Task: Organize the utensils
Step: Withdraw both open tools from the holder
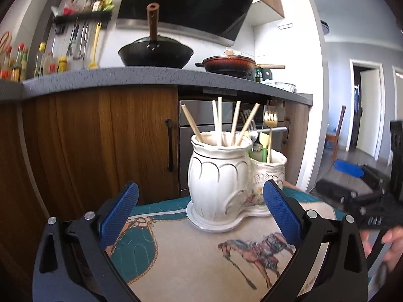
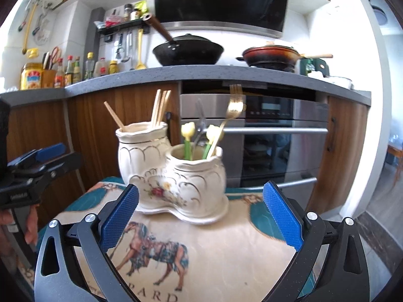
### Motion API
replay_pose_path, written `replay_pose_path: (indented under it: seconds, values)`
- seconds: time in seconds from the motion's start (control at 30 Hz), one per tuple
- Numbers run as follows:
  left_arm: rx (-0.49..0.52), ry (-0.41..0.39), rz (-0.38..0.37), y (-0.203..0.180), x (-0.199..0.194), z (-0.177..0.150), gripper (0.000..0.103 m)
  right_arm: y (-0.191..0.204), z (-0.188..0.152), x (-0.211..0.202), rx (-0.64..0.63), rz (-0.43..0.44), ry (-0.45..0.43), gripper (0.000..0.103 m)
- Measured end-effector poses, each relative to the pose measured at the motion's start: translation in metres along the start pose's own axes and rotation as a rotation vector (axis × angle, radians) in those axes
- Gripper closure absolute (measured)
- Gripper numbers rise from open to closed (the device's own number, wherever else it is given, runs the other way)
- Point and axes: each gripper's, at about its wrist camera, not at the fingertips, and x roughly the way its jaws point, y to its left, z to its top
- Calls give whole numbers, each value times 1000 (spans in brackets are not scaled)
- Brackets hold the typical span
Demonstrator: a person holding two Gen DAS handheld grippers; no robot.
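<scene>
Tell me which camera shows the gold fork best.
The right wrist view: the gold fork leans out of the shorter pot, handle and tines visible, slightly blurred. In the left wrist view the taller pot hides the fork's lower handle.

Glossy glazed ceramic holder [image 2: 176, 176] at twelve o'clock; matt wooden chopsticks [image 1: 219, 123]; seemingly brass-toned metal fork [image 2: 233, 110]; printed cloth [image 2: 214, 246] covers the tabletop.

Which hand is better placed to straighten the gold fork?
Right, probably. The gold fork leans in the short pot, nearest the open right gripper; the left gripper faces the tall pot.
</scene>
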Motion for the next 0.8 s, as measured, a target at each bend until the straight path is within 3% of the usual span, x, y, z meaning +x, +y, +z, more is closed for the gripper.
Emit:
replay_pose_path:
  seconds: [0.2, 0.43, 0.8]
  values:
    - [34, 21, -6, -7, -14, -16, 6, -13, -5, -9, 47, -32, -13, 5]
    - [41, 35, 17, -8, -16, -19, 6, -7, -6, -11, 15, -53, -45, 5]
    - [36, 67, 29, -6, -9, -19, 6, 1, -5, -2, -29, -40, -5, 5]
